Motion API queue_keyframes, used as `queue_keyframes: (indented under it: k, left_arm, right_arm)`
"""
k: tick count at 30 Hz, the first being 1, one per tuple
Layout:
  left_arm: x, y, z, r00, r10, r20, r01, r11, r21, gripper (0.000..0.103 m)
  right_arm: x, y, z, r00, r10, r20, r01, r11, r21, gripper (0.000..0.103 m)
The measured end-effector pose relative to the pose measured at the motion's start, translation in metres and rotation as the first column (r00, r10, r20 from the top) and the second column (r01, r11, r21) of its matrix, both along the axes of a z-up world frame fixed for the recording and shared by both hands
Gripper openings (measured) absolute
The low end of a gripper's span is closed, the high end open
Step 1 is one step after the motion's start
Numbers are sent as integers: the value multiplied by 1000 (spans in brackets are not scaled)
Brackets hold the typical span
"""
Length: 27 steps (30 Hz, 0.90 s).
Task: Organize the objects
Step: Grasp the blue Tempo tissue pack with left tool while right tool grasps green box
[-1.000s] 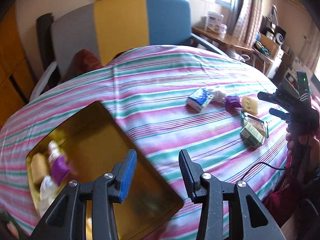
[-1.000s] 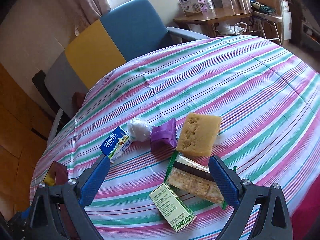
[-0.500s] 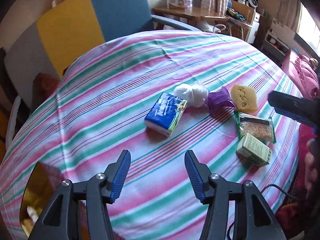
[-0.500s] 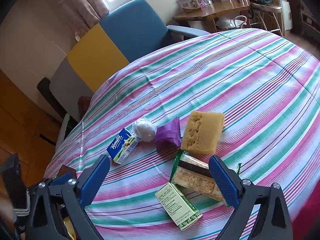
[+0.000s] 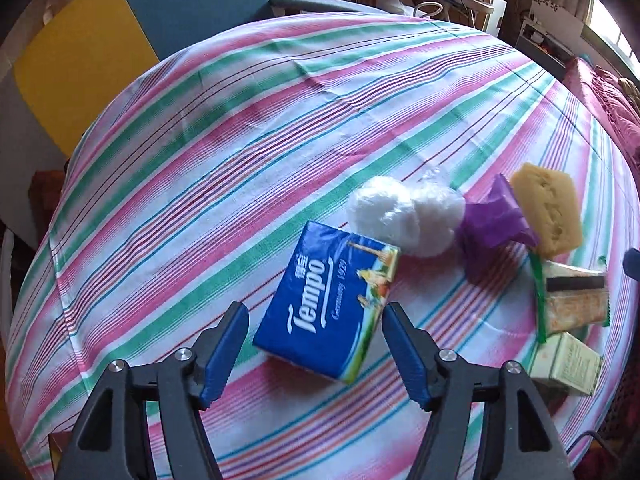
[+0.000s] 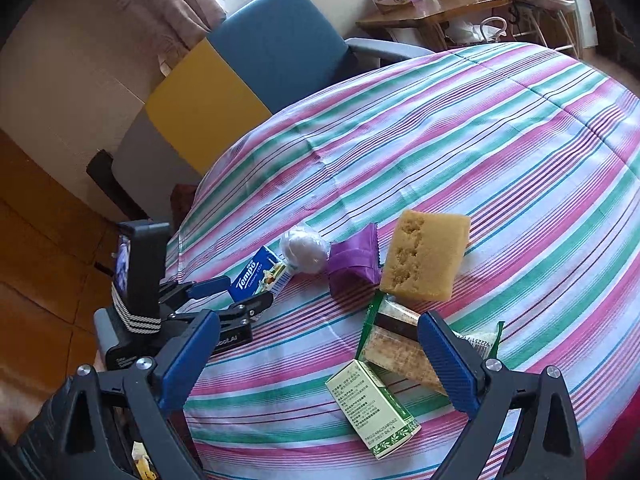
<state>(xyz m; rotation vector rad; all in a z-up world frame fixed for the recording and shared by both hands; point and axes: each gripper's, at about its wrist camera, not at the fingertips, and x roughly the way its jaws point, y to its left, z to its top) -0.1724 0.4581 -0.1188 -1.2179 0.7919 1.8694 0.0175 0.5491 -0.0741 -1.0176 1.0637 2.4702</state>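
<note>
A blue Tempo tissue pack (image 5: 332,304) lies on the striped tablecloth (image 5: 240,160). My left gripper (image 5: 314,330) is open, its jaws on either side of the pack's near end, not touching it; it also shows in the right wrist view (image 6: 236,292). Beside the pack lie a white wrapped ball (image 5: 404,212), a purple wrapper (image 5: 488,228), a yellow sponge (image 5: 548,210), a cracker packet (image 5: 572,300) and a small green box (image 5: 564,364). My right gripper (image 6: 316,364) is open and empty, above the green box (image 6: 374,410) and cracker packet (image 6: 396,344).
A blue, yellow and grey chair (image 6: 240,68) stands behind the table. A wooden side table (image 6: 436,8) with boxes is at the back right. A corner of the gold tray (image 5: 54,442) shows at the lower left edge.
My left gripper has swung away from the gold tray and moved right and forward to the tissue pack, which now sits between its open jaws. The right gripper has barely moved.
</note>
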Motion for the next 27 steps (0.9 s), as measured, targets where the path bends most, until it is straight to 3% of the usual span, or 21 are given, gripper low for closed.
queue_keyframes:
  k: [2, 4, 6, 19, 23, 25, 27]
  left_arm:
    - [-6, 2, -5, 999, 13, 33, -13, 1000, 14, 70]
    - [-10, 0, -10, 996, 33, 82, -36, 999, 27, 58]
    - [-8, -7, -8, 995, 50, 83, -54, 997, 48, 55]
    - [48, -112, 45, 973, 205, 110, -221, 962, 161, 55]
    - [65, -137, 69, 970, 222, 97, -238, 948, 211, 55]
    - [71, -153, 80, 968, 235, 85, -249, 941, 230, 55]
    - [73, -168, 85, 966, 246, 84, -259, 933, 249, 55]
  right_arm:
    - [-1, 0, 0, 1000, 1, 5, -1, 1000, 2, 100]
    - [-1, 0, 0, 1000, 3, 9, -3, 1000, 5, 100]
    - [-2, -1, 0, 1000, 6, 14, -6, 1000, 17, 100]
    - [-21, -25, -13, 981, 168, 98, -171, 985, 17, 96]
    - [-26, -35, -20, 965, 200, 166, -211, 977, 46, 90]
    - [-28, -36, -28, 954, 198, 225, -215, 975, 52, 81]
    - [-29, -37, -34, 941, 193, 278, -218, 974, 65, 66]
